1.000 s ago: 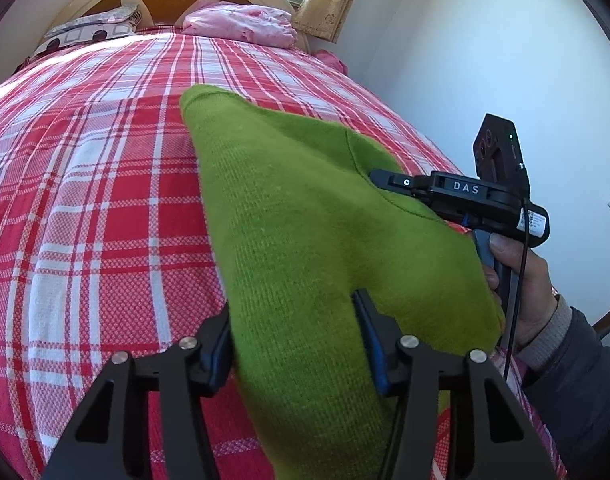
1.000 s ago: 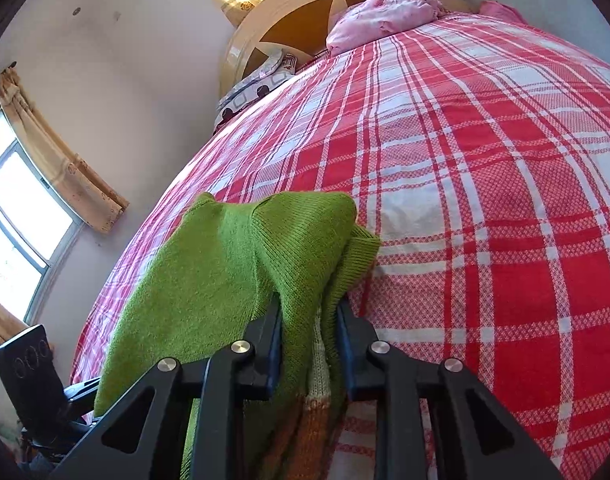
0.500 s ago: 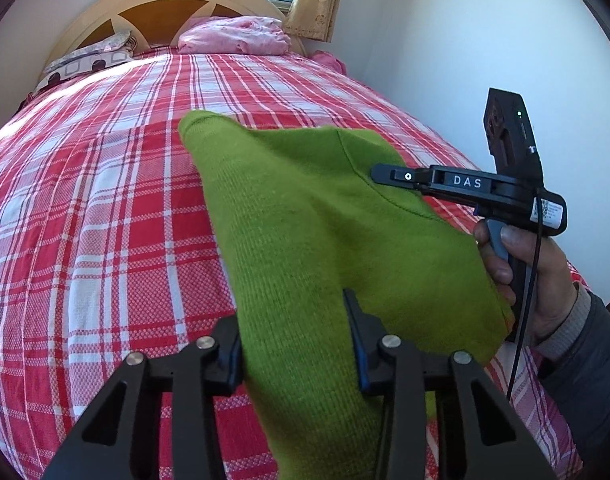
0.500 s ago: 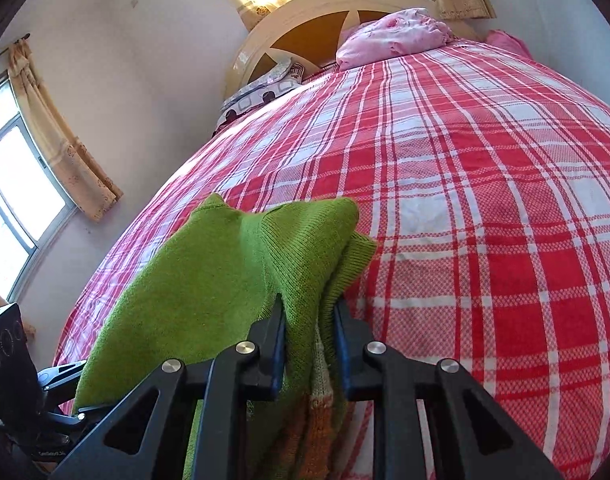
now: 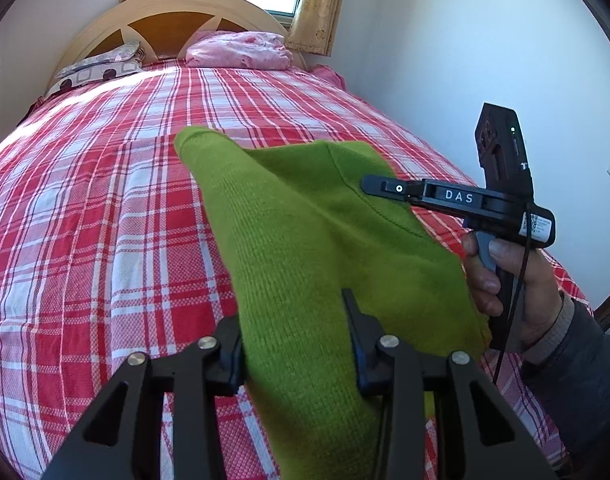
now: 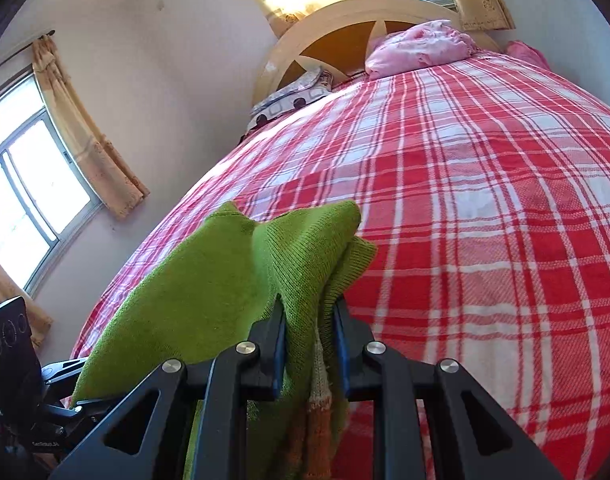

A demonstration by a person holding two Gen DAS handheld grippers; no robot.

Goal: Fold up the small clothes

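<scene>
A small green knitted sweater (image 5: 305, 232) hangs lifted above the red plaid bed (image 5: 105, 208), stretched between both grippers. My left gripper (image 5: 295, 320) is shut on a thick fold of its near edge. In the left wrist view the right gripper (image 5: 385, 188) reaches in from the right, held by a hand (image 5: 501, 276), and grips the sweater's far side. In the right wrist view my right gripper (image 6: 309, 316) is shut on bunched green sweater (image 6: 233, 280); an orange and cream band hangs below the jaws. The left gripper (image 6: 61, 396) shows at the lower left.
A pink pillow (image 5: 241, 50) and a patterned pillow (image 5: 97, 70) lie by the wooden headboard (image 5: 169, 20). A white wall (image 5: 465, 60) runs close along the bed's right side. Curtained windows (image 6: 21, 200) stand on the other side.
Both grippers rose with the sweater, so more of the bed and headboard shows. The left jaws narrowed onto the fabric fold; the right grip stayed the same.
</scene>
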